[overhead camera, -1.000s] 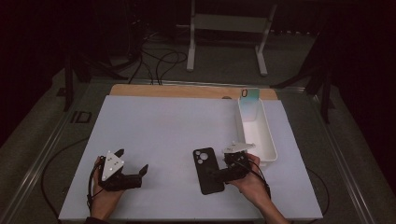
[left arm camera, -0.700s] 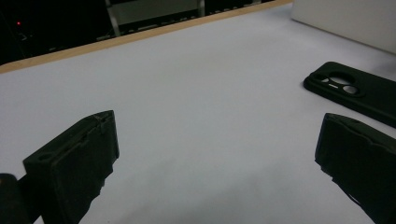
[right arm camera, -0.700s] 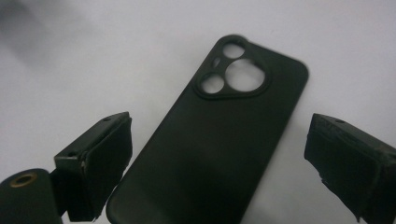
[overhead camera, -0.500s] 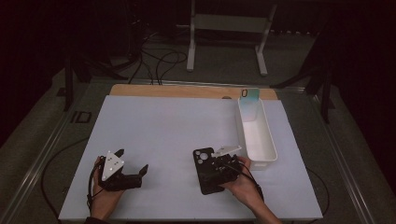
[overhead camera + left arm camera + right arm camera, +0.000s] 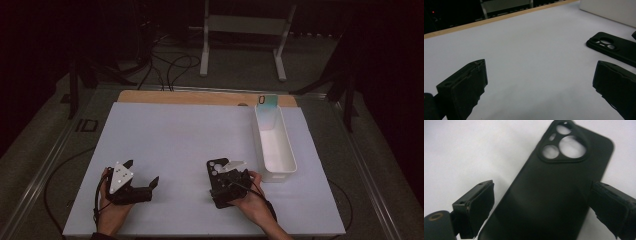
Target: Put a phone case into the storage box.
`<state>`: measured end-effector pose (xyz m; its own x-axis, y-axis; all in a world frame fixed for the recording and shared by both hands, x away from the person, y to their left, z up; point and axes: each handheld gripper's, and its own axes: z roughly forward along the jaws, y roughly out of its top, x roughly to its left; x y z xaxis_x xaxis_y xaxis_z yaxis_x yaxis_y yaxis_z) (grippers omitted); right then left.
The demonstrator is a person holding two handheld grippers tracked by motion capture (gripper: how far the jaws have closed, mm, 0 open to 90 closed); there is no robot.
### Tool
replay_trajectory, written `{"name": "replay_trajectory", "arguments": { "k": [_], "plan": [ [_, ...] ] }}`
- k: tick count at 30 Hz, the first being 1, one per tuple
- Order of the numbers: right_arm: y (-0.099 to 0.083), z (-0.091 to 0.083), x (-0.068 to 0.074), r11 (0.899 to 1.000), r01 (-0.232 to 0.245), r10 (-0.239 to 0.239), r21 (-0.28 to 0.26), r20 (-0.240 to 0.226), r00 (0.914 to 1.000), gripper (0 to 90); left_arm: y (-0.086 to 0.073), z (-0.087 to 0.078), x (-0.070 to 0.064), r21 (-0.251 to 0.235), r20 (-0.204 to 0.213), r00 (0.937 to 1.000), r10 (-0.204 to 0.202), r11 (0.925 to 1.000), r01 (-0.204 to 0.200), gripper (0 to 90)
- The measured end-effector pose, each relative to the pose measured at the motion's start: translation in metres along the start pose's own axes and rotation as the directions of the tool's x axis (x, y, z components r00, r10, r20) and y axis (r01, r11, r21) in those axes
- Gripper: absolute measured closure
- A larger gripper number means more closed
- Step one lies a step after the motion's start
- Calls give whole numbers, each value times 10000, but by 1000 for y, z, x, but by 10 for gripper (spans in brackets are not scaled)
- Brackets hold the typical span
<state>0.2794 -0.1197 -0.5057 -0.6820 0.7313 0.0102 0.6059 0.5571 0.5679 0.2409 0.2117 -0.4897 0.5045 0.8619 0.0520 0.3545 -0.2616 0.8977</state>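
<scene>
A black phone case (image 5: 554, 187) with camera cut-outs lies flat on the white table sheet (image 5: 175, 145). My right gripper (image 5: 541, 210) hovers just above it, open, one jaw on each side of the case's long edges. From above, the right gripper (image 5: 227, 186) covers most of the phone case (image 5: 216, 167), whose camera end sticks out. My left gripper (image 5: 142, 186) rests open at the front left of the table, nothing between its jaws. In the left gripper view the phone case (image 5: 612, 48) lies off to the right, beyond my left gripper (image 5: 540, 87).
A long white bin (image 5: 274, 145) stands to the right of the case, with a pale green card or case (image 5: 267, 101) upright at its far end. A wooden strip (image 5: 200, 97) edges the table's far side. Cables and a metal stand lie on the floor beyond.
The right gripper has moved left from beside the bin to over the phone case, with its jaws now on either side of it. The left gripper has stayed put.
</scene>
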Motion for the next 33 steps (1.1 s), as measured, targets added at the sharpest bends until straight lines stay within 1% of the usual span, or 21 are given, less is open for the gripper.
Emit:
{"name": "replay_trajectory", "arguments": {
  "k": [3, 4, 5, 6, 13, 14, 15, 16, 17, 18, 20, 23, 25, 28, 32, 33],
  "plan": [
    [-1, 3, 5, 9996, 255, -258, 72, 483, 9985, 73, 0, 0, 0, 2, 1, 10000, -13, 10000, 13, 3],
    [-1, 4, 6, 9993, 353, -360, 123, 592, 9976, 73, 0, 0, 0, -11, 5, 10000, -22, 10000, 22, 2],
    [-1, 4, 6, 9993, 346, -355, 142, 673, 9971, 73, 0, 0, 0, -1, 8, 10000, -18, 10000, 18, 2],
    [-1, 4, 7, 9995, 281, -291, 142, 733, 9969, 73, 0, 0, 0, 3, 6, 10000, -13, 10000, 13, 2],
    [-2, 2, 5, 9986, 262, -300, 457, 835, 9961, 73, 0, -1, 0, -21, 13, 10000, -45, 10000, 45, 2],
    [-3, 1, 4, 9990, 72, -113, 449, 926, 9956, 73, 0, -1, 0, -24, 13, 10000, -45, 10000, 45, 2],
    [-5, 1, 1, 9977, 182, -242, 655, 916, 9955, 73, 0, -1, 0, -18, 8, 10000, -42, 10000, 42, 2],
    [-6, 1, -1, 9972, 114, -188, 736, 1013, 9947, 73, 0, 0, 0, -3, 9, 10000, -25, 10000, 26, 2],
    [-8, 1, -4, 9969, -4, -74, 788, 989, 9951, 72, 0, 0, 0, 6, 14, 10000, -19, 10000, 19, 2],
    [-10, 0, -8, 9953, -229, 161, 937, 730, 9972, 73, 0, 0, 0, 3, 12, 10000, -20, 10000, 20, 2],
    [-12, 0, -14, 9923, -550, 507, 1112, 413, 9979, 76, 0, 0, 0, 17, 16, 10000, -14, 10000, 14, 2],
    [-12, -3, -17, 9886, -466, 420, 1433, 347, 9985, 82, 0, 0, 0, 15, 22, 10000, -19, 10000, 19, 2],
    [-11, -4, -18, 9850, -244, 211, 1708, 212, 9996, 96, 0, 0, -1, 18, 23, 10000, -16, 10000, 16, 3],
    [-10, -6, -20, 9795, -150, 133, 2008, 95, 9999, 108, 0, 0, -1, 21, 29, 10000, -23, 10000, 23, 3],
    [-10, -6, -20, 9804, -176, 152, 1964, 139, 9998, 134, 0, 1, -1, 27, 38, 10000, -18, 10000, 18, 3],
    [-11, -7, -20, 9813, -121, 101, 1919, 114, 9999, 140, 0, 1, -1, 22, 41, 10000, -17, 10000, 16, 2]
  ]
}}
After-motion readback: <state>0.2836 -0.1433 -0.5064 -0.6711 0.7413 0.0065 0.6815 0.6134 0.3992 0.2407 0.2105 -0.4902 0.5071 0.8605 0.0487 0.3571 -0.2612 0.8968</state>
